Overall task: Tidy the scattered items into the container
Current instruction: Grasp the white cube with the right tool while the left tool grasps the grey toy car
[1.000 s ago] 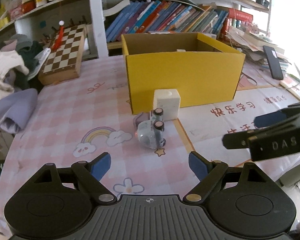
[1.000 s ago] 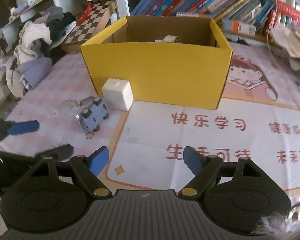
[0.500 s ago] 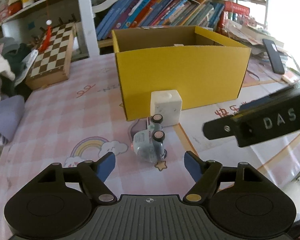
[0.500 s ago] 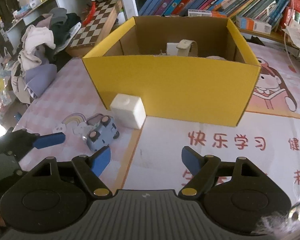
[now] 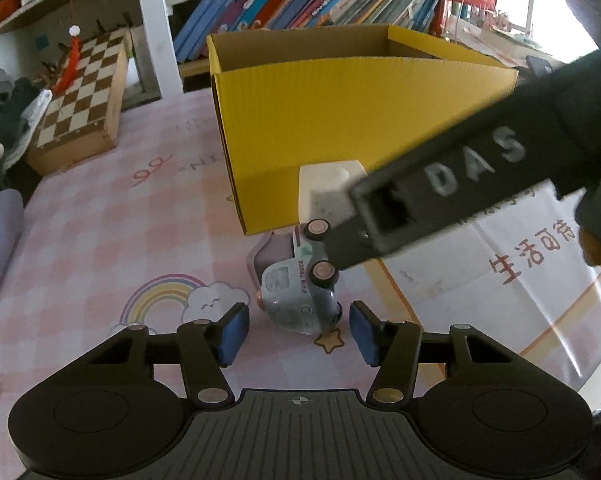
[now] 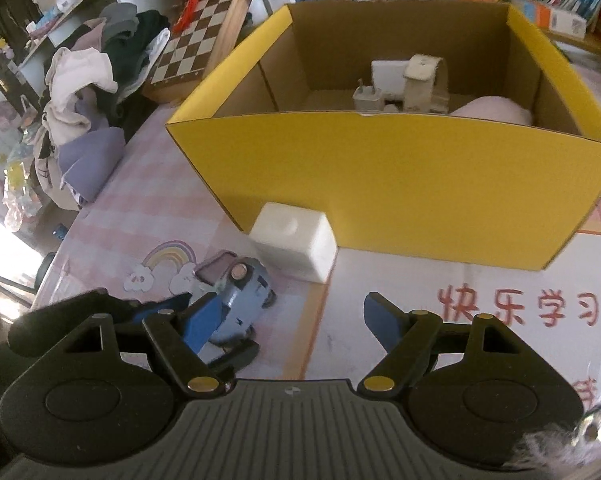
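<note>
Left gripper [image 5: 298,334] closing, toy car [image 5: 298,300] not yet pinched; centre pads on body. Right gripper [image 6: 290,322] spread, empty.

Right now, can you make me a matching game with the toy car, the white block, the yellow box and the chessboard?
Things:
1. small pale blue toy car
2. white plastic cube
3. yellow cardboard box
4. brown wooden chessboard

Places or states:
A. holds a white charger
B. lying on its side
C. leans beside the bookshelf post
D. sits at the box's front corner

Pairs: 1-B, 2-D, 3-A, 4-C
</note>
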`<state>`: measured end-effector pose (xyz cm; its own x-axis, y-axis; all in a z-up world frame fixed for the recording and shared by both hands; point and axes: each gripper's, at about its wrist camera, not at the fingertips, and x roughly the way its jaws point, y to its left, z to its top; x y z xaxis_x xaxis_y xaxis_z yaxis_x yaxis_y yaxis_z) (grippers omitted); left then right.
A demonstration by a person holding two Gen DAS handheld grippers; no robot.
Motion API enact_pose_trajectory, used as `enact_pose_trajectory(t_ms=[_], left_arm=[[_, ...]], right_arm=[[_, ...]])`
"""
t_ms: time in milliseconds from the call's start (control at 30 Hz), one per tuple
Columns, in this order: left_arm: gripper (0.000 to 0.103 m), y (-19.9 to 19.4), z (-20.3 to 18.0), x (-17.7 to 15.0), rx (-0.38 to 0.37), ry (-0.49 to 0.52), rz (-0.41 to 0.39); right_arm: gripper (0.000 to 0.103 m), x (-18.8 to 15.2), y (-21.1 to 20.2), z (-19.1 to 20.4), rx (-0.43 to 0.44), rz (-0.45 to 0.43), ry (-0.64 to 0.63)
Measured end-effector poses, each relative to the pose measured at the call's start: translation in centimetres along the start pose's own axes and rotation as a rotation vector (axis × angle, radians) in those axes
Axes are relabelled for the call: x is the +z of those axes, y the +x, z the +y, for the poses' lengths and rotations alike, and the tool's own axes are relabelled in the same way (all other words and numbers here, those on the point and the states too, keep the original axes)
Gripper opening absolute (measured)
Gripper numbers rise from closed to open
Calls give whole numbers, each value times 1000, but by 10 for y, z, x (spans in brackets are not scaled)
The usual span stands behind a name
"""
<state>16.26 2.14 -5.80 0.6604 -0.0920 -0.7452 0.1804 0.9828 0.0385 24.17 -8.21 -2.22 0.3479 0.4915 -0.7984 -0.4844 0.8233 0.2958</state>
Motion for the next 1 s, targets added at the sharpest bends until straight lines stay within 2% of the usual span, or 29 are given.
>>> enact_pose_trajectory(t_ms=[300, 600, 700, 767, 867, 1000], left_arm=[[48, 3, 2, 1, -18, -8, -13], [47, 2, 0, 2, -19, -4, -8], [44, 1, -1, 2, -19, -4, -11], [43, 2, -1, 2, -23, -8, -14], [39, 1, -1, 1, -41, -9, -15], [33, -3, -3, -1, -53, 4, -11]], right_arm=[[79, 23, 29, 9, 50, 68, 29], [76, 31, 41, 11, 27, 85, 45], [68, 31, 38, 8, 29, 75, 62], [54, 32, 35, 3, 29, 65, 90], [46, 31, 31, -7, 61, 60, 129], [37, 29, 20, -5, 63, 28, 89]])
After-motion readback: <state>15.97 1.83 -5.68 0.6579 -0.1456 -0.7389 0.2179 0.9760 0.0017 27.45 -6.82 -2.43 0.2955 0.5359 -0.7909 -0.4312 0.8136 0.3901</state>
